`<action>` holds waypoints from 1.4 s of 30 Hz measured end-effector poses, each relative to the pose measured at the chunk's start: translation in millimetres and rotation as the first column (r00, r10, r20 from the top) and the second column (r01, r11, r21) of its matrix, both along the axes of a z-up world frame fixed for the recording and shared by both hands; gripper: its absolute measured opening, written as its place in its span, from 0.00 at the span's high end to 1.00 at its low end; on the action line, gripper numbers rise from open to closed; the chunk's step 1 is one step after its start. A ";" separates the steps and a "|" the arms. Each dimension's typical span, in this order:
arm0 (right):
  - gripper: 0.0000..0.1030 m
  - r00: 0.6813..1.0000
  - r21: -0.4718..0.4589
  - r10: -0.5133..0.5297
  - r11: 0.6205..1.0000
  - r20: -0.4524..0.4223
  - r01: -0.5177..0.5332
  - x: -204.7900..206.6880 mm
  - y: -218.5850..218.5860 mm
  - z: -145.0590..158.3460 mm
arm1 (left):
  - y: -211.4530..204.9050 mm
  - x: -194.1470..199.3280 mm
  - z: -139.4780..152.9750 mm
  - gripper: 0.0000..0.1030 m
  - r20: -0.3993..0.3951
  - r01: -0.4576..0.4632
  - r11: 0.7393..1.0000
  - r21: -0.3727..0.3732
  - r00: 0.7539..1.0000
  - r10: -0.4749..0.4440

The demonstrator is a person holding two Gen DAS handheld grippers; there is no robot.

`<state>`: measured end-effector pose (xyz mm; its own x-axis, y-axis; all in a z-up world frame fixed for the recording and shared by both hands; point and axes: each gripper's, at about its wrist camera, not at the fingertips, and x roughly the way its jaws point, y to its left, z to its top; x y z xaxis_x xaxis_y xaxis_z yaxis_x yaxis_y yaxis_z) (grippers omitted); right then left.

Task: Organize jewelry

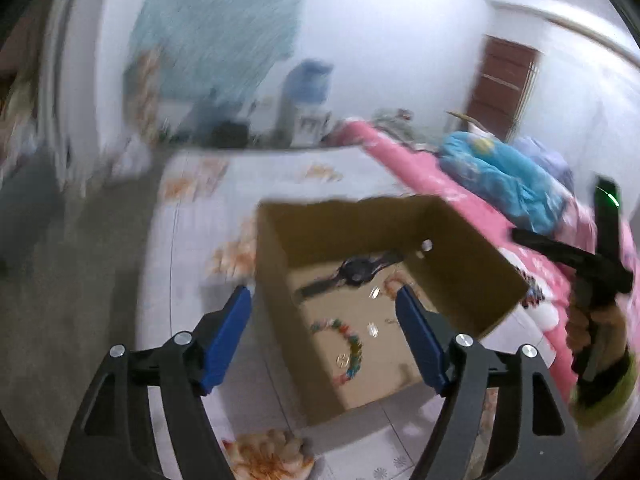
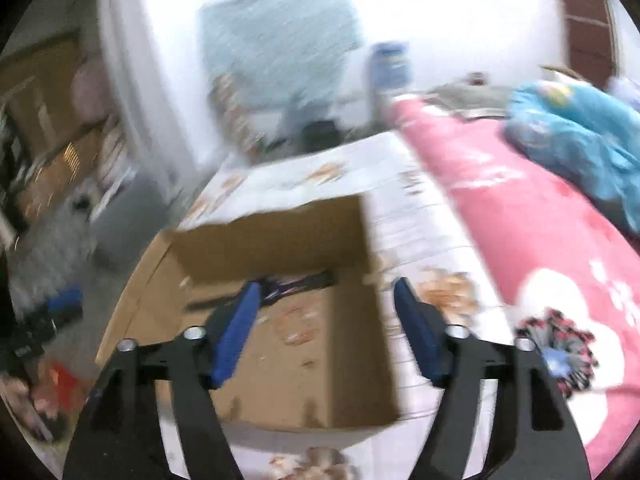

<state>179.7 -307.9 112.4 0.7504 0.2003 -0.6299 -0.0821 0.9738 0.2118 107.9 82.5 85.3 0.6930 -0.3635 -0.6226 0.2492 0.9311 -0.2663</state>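
An open cardboard box (image 1: pixel 460 240) stands on a white floral cloth. Inside lie a black wristwatch (image 1: pixel 354 270), a colourful bead bracelet (image 1: pixel 348 350) and some small silvery pieces (image 1: pixel 373 330). My left gripper (image 1: pixel 324 300) is open and empty above the box's left wall. In the right wrist view the box (image 2: pixel 352 400) is blurred; the watch (image 2: pixel 296 282) and a pale bracelet (image 2: pixel 298 326) show on its floor. My right gripper (image 2: pixel 326 292) is open and empty above the box. The right gripper's body and the hand holding it show in the left wrist view (image 1: pixel 600 280).
A pink bedcover (image 1: pixel 460 184) with a blue bundle (image 1: pixel 508 176) lies to the right. The white floral cloth (image 1: pixel 208 240) covers the surface around the box. A blue water dispenser (image 1: pixel 304 96) and a brown door (image 1: pixel 504 84) stand at the far wall. Grey floor (image 1: pixel 72 280) lies to the left.
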 end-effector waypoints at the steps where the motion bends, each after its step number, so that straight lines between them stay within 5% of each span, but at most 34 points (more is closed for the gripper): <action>1: 0.34 0.999 0.046 -0.032 0.998 -0.028 0.033 2.3 -15.6 -5.9 | 5.6 6.2 -12.2 0.29 -0.063 -0.018 0.999 -0.050 0.998 0.015; 5: 0.34 0.984 0.129 -0.078 0.987 -0.160 0.099 16.5 -49.7 -36.9 | 11.2 17.3 -44.3 0.29 -0.213 -0.038 0.977 -0.211 0.977 -0.008; 10: 0.41 0.964 0.245 0.031 0.969 -0.264 0.036 21.6 -46.4 -63.0 | -1.6 17.3 -59.5 0.29 -0.271 -0.013 0.941 -0.339 0.959 -0.085; 12: 0.46 0.959 0.299 0.091 0.954 -0.269 -0.007 18.5 -41.4 -65.8 | -7.8 15.2 -57.0 0.29 -0.265 -0.018 0.953 -0.304 0.962 -0.067; 31: 0.46 0.965 0.244 0.052 0.970 -0.257 0.012 -36.2 -32.1 -64.6 | -20.0 -34.3 -49.6 0.29 -0.268 -0.003 0.968 -0.250 0.961 -0.067; 36: 0.45 0.973 0.228 0.041 0.974 -0.228 0.013 -38.0 -31.6 -64.4 | -28.0 -46.5 -49.0 0.28 -0.220 0.016 0.980 -0.199 0.974 -0.060; 42: 0.34 0.991 0.203 -0.039 0.977 -0.129 0.065 -63.7 -39.6 -51.0 | -23.3 -71.5 -29.0 0.20 -0.059 -0.013 0.998 -0.067 0.998 0.009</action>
<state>116.0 -347.5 61.3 0.6818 0.2980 -0.6681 0.0072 0.9105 0.4135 36.4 59.2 56.3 0.6601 -0.3986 -0.6367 0.2211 0.9131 -0.3425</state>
